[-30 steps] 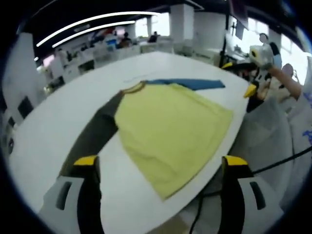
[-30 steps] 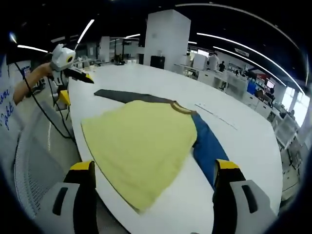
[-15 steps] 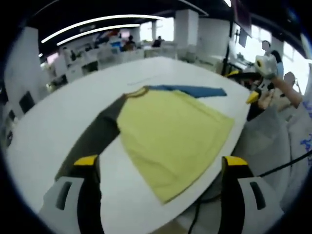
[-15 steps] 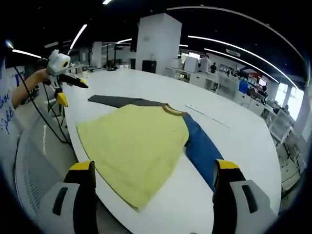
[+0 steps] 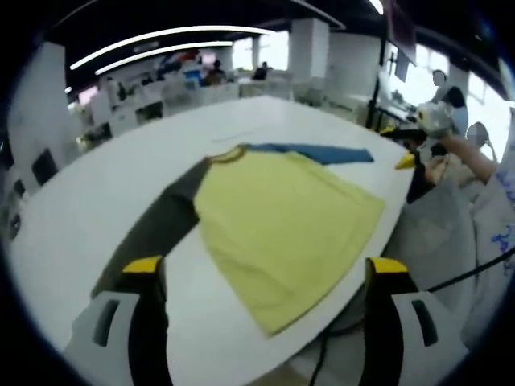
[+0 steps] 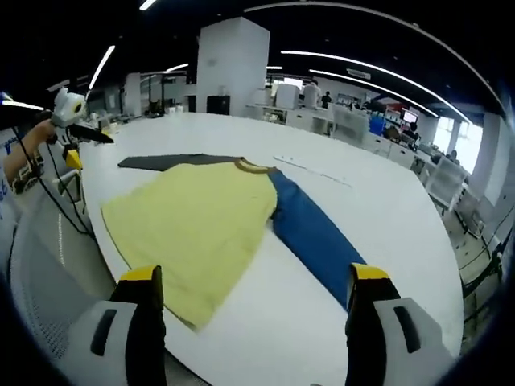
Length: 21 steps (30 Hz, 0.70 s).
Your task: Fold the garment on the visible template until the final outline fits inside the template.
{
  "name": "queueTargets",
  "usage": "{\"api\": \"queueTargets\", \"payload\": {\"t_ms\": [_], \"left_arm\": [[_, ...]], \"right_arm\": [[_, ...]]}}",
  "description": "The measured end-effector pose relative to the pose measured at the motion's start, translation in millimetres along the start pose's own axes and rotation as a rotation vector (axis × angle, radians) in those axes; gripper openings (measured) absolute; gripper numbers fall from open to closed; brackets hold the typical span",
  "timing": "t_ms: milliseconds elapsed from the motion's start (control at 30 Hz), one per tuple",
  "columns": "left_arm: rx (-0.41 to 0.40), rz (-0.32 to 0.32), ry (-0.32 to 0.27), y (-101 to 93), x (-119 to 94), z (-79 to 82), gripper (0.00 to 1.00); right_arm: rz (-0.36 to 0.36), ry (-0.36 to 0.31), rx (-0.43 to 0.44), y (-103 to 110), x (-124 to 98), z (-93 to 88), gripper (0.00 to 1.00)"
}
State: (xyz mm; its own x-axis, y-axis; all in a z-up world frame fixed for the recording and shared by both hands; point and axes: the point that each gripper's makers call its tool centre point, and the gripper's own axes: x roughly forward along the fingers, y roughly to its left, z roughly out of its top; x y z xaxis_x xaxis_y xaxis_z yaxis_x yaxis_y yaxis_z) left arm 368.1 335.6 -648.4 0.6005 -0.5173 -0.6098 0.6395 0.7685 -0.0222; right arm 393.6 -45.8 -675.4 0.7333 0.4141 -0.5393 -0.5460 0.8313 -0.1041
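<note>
A long-sleeved shirt lies flat on the white table [image 5: 88, 201]. Its yellow body [image 5: 282, 213] reaches the near table edge, a grey sleeve [image 5: 157, 229] runs one way and a blue sleeve [image 5: 322, 151] the other. The right gripper view shows the same yellow body [image 6: 193, 221], blue sleeve [image 6: 314, 237] and grey sleeve [image 6: 157, 161]. A faint thin line [image 6: 314, 170] marks the table beyond the collar. My left gripper [image 5: 265, 265] is open, above the hem. My right gripper [image 6: 254, 275] is open too, nothing between its jaws. Each is held off the table's edge by a hand: right gripper [image 5: 400, 146], left gripper [image 6: 90, 146].
The table [image 6: 402, 233] is large and rounded, with its near edge just beyond the hem. Black cables [image 5: 467, 265] hang beside that edge, close to a grey sleeve of the person. Desks, a white pillar [image 6: 229, 64] and distant people fill the room behind.
The right gripper view has swung, so the shirt sits further left and more of the blue sleeve shows. The left gripper view has barely shifted. The shirt itself has not moved.
</note>
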Motion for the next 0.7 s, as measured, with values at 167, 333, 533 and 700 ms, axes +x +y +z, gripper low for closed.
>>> {"api": "queueTargets", "payload": {"t_ms": [167, 333, 533, 700], "left_arm": [[0.009, -0.001, -0.011, -2.4, -2, 4.1, 0.97], [0.01, 0.01, -0.026, 2.6, -5, 8.1, 0.97], [0.009, -0.009, -0.045, -1.6, -7, 13.0, 0.99], [0.008, 0.002, -0.044, -0.3, -9, 13.6, 0.99]], "right_arm": [[-0.091, 0.017, 0.023, -25, -2, -12.6, 0.85], [-0.125, 0.007, 0.053, -42, -3, -21.7, 0.77], [-0.154, 0.023, 0.076, -57, -1, -33.2, 0.64], [-0.153, 0.003, 0.185, -70, 2, -40.2, 0.54]]}}
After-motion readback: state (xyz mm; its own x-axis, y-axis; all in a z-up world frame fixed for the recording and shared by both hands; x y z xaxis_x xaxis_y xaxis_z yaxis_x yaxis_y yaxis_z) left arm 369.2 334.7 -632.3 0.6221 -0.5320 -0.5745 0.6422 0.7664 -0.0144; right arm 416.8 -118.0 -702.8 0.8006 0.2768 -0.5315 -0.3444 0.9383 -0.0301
